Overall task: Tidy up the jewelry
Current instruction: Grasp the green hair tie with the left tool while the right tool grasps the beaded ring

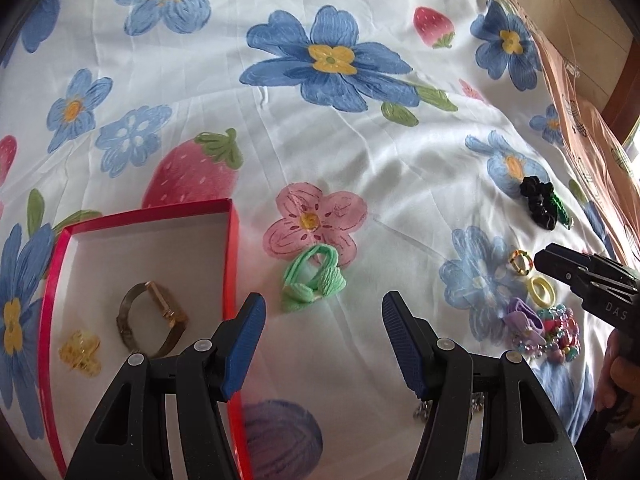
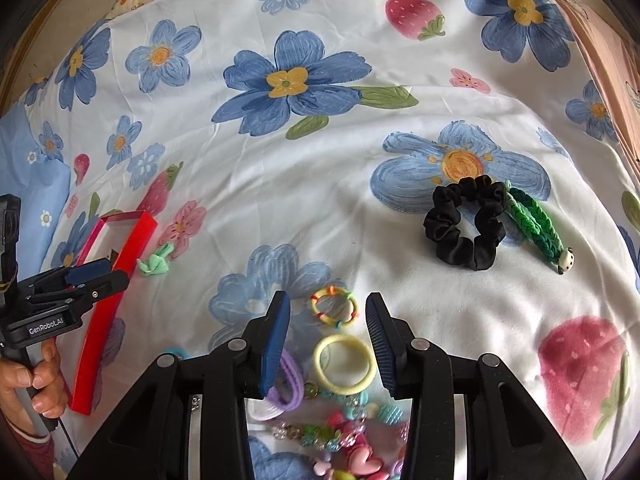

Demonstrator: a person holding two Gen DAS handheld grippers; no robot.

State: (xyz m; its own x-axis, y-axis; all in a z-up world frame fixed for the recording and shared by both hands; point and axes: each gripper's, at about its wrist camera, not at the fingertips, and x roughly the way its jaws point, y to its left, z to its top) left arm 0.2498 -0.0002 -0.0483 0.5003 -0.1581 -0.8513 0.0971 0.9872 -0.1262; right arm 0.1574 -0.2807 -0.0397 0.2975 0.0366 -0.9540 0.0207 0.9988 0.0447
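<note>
A red box (image 1: 234,240) lies on the floral sheet at lower left, holding a gold bracelet (image 1: 154,322) and an amber hair claw (image 1: 80,350). A mint green hair tie (image 1: 314,280) lies just right of the box, ahead of my open, empty left gripper (image 1: 322,344). My right gripper (image 2: 326,344) is open and empty above a pale yellow hair band (image 2: 345,364), with a multicoloured small band (image 2: 334,306) just beyond. A purple hair tie (image 2: 288,384) and colourful beaded pieces (image 2: 344,440) lie beneath it. The box also shows in the right wrist view (image 2: 108,312).
A black scrunchie (image 2: 466,222) and a green braided clip (image 2: 534,226) lie further right on the sheet. A peach-coloured fabric (image 1: 580,120) borders the bed's right side. A small metal chain (image 1: 424,410) peeks out behind the left gripper's right finger.
</note>
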